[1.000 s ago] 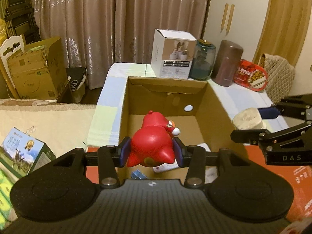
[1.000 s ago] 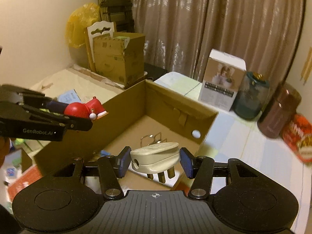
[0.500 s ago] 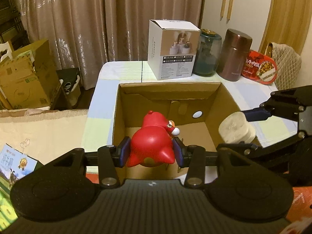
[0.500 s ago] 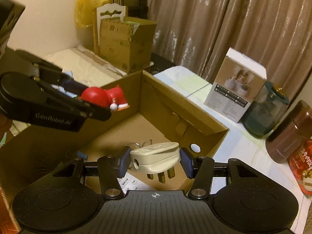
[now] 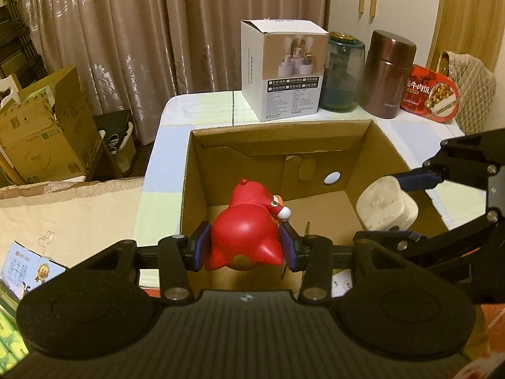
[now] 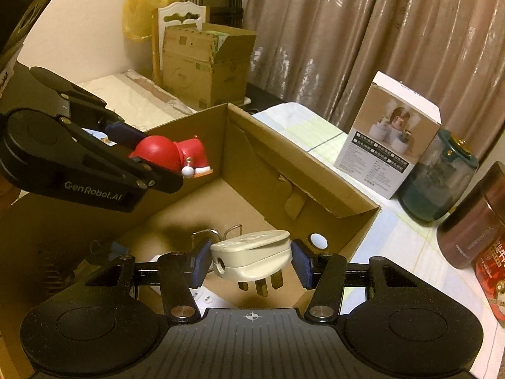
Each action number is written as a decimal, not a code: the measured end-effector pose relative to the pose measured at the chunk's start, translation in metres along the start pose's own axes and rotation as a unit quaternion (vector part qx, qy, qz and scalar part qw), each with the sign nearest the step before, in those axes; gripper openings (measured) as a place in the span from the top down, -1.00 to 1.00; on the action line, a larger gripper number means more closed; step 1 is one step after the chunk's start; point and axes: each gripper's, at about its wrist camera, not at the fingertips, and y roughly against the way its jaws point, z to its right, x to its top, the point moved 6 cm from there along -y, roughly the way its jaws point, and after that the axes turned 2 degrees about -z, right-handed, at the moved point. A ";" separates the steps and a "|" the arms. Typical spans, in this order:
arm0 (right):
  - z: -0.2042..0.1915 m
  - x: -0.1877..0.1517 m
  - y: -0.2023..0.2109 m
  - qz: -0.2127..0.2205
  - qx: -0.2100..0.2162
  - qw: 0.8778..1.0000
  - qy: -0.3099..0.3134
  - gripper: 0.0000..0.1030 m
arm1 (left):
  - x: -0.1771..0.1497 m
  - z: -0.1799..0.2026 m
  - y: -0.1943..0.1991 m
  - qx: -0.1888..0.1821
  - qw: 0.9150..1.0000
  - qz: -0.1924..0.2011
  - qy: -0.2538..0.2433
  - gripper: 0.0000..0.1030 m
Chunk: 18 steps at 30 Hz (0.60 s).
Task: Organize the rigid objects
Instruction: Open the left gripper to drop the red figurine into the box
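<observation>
Both grippers hung inside the cardboard box's [image 5: 186,189] rim, open floor beneath — left gripper [image 5: 245,246] clamped a red toy [image 5: 246,237], right gripper [image 6: 251,260] clamped a cream plug [image 6: 252,252].

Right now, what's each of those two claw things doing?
Left gripper: closed on the red toy figure.
Right gripper: closed on the cream three-pin plug.
</observation>
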 end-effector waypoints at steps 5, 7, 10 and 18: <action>0.003 0.000 -0.001 0.000 -0.005 1.000 0.002 0.01 | 0.000 0.001 -0.006 0.008 1.000 -0.001 -0.009 0.21; 0.004 0.001 -0.002 0.001 -0.006 1.000 0.000 0.01 | 0.002 0.001 -0.008 0.012 1.000 -0.001 -0.011 0.21; 0.005 0.000 -0.003 0.002 -0.005 1.000 -0.002 0.01 | 0.003 0.001 -0.011 0.015 1.000 -0.001 -0.015 0.21; 0.008 -0.003 -0.005 0.003 -0.001 1.000 -0.014 0.01 | 0.012 0.004 -0.013 0.015 1.000 0.011 -0.018 0.24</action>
